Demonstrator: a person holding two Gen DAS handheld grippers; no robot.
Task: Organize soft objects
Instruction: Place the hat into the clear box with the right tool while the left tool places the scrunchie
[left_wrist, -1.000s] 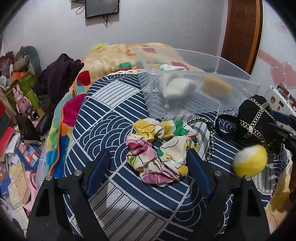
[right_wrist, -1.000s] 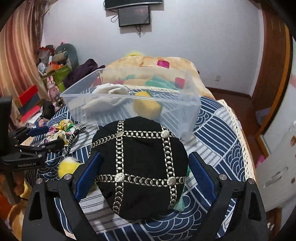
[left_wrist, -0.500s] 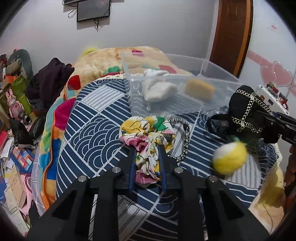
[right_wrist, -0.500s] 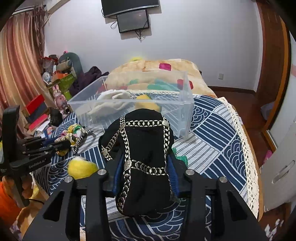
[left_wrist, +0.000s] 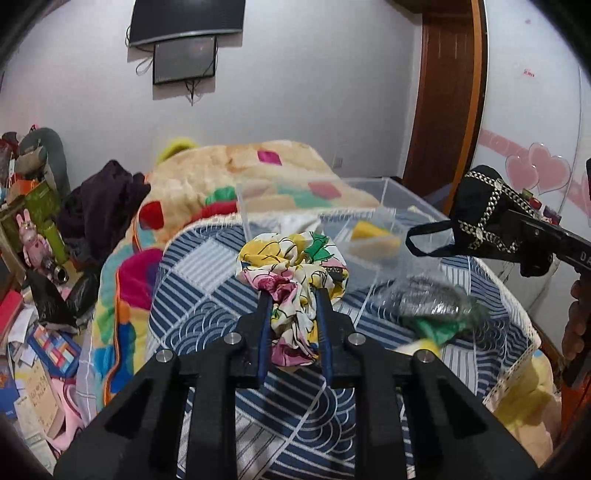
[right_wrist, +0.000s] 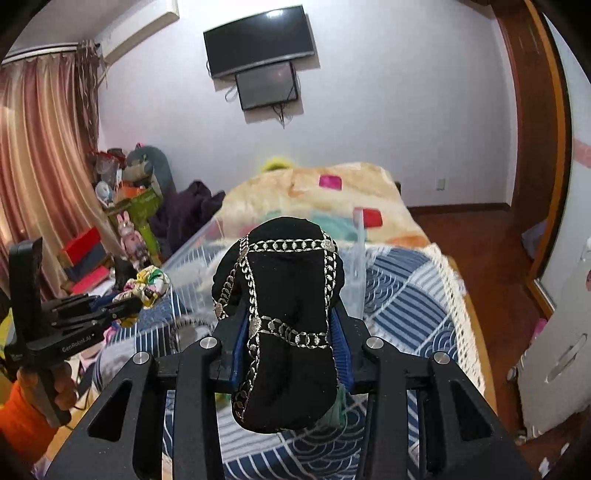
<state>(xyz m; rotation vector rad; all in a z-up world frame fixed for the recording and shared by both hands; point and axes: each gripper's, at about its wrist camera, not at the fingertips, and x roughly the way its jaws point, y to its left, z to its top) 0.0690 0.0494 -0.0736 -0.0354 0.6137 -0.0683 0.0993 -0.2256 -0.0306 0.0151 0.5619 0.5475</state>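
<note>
scrunchie (left_wrist: 291, 280), one, floral in yellow, pink and green, sits pinched between the two blue pads of my left claw (left_wrist: 291, 306), lifted above the blue patterned bedspread (left_wrist: 207, 295). my right claw (right_wrist: 291, 332) is clamped narrow on one black hat (right_wrist: 284, 325) crossed with silver chain trim, its crown bulging up past the fingers; from the left camera that hat (left_wrist: 487, 221) hangs at three o'clock. one clear plastic bin (left_wrist: 369, 229) stands on the bed at one o'clock from the scrunchie, with one yellow sponge-like block (left_wrist: 373, 238) inside. one blurred green and grey bundle (left_wrist: 436, 310) lies on the bedspread at four o'clock. two dark screens (right_wrist: 258, 51) hang on the far wall, stacked.
</note>
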